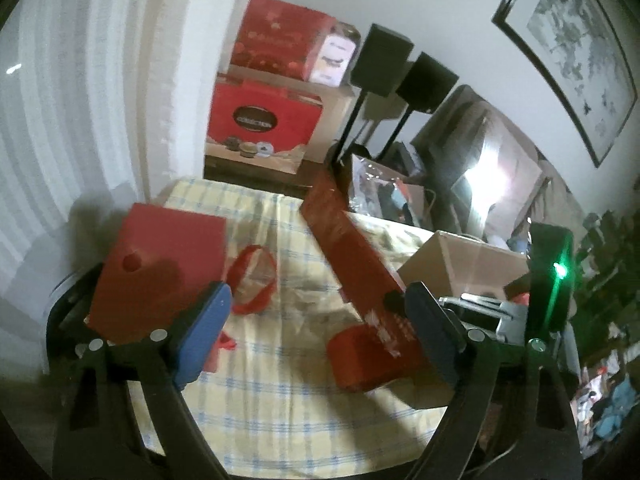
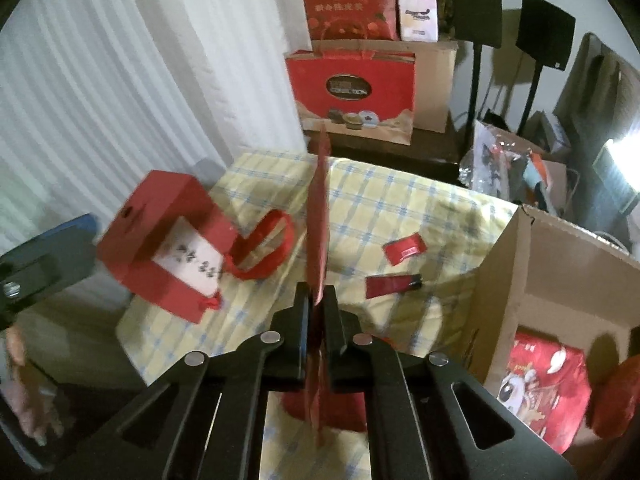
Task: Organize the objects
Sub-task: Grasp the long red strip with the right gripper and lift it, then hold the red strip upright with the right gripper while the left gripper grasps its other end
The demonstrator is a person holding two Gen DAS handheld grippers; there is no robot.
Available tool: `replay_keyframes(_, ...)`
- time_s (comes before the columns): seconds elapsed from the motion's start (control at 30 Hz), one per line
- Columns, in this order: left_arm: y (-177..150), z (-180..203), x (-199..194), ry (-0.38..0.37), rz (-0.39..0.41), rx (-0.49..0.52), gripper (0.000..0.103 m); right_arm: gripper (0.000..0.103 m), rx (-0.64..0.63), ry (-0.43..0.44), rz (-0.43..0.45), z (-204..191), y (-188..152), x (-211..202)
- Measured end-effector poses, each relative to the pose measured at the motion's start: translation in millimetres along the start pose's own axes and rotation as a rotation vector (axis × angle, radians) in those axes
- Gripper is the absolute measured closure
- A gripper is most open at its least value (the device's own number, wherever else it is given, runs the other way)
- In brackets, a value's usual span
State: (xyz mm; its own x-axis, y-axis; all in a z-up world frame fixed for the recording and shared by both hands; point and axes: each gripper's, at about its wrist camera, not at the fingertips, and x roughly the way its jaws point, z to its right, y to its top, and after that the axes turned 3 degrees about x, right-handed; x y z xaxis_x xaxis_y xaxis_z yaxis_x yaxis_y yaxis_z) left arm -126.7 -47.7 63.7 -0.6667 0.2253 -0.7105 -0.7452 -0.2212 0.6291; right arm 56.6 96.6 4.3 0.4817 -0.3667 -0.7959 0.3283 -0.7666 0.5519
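Observation:
My right gripper (image 2: 318,304) is shut on a flat red card sleeve (image 2: 318,216), held edge-on above the checked cloth; it also shows in the left wrist view (image 1: 352,248) as a long red panel. My left gripper (image 1: 316,328) is open and empty above the cloth, its blue pads (image 1: 204,332) wide apart. A red gift box (image 2: 160,236) with a white label and red ribbon handle (image 2: 264,248) lies at the left; it also shows in the left wrist view (image 1: 160,264). A small red pouch (image 1: 360,360) lies below the sleeve.
An open cardboard box (image 2: 556,292) at the right holds red printed packets (image 2: 544,384). Two small red cards (image 2: 404,250) (image 2: 392,284) lie on the yellow checked cloth (image 2: 400,208). Red gift bags (image 2: 352,92), speakers on stands and white curtains stand behind.

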Motion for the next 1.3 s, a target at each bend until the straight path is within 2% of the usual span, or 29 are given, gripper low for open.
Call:
replay_keyframes(0.2,1.9,15.2,30.7,-0.012,-0.065,0.000,0.017,0.099,-0.013,0.025,0.003,-6.5,-10.0,-9.0)
replay_keyframes(0.47,-23.1,19.2,77.7,-0.011,-0.188,-0.031,0.017,0.099,-0.003,0.025,-0.023,-1.2,-30.5,-5.8)
replay_keyframes(0.67,-34.7,17.7,99.0,0.015,-0.216,-0.036,0.017,0.099,-0.007,0.018,-0.025,0.4,-45.8,-8.1)
replay_keyframes(0.83,-43.2,11.3,109.6,-0.007,-0.254,-0.072,0.017,0.099,-0.013,0.010,-0.024,-0.2,-50.4,-8.3)
replay_keyframes(0.97,-46.7,4.8,118.6,-0.078,-0.272,-0.123,0.017,0.099,-0.030,-0.004,-0.023,-3.7,-55.6,-8.4)
replay_keyframes(1.13,-47.2,5.8,128.8,-0.092,-0.302,-0.133,0.017,0.099,-0.046,0.002,-0.024,-9.0,-62.5,-8.1)
replay_keyframes(1.23,-47.9,8.3,134.0,-0.091,-0.312,-0.133,0.022,0.099,-0.053,0.008,-0.026,-11.1,-65.5,-7.8)
replay_keyframes(1.3,-49.3,11.7,138.2,-0.078,-0.324,-0.116,0.033,0.099,-0.054,0.011,-0.026,-11.8,-66.7,-7.4)
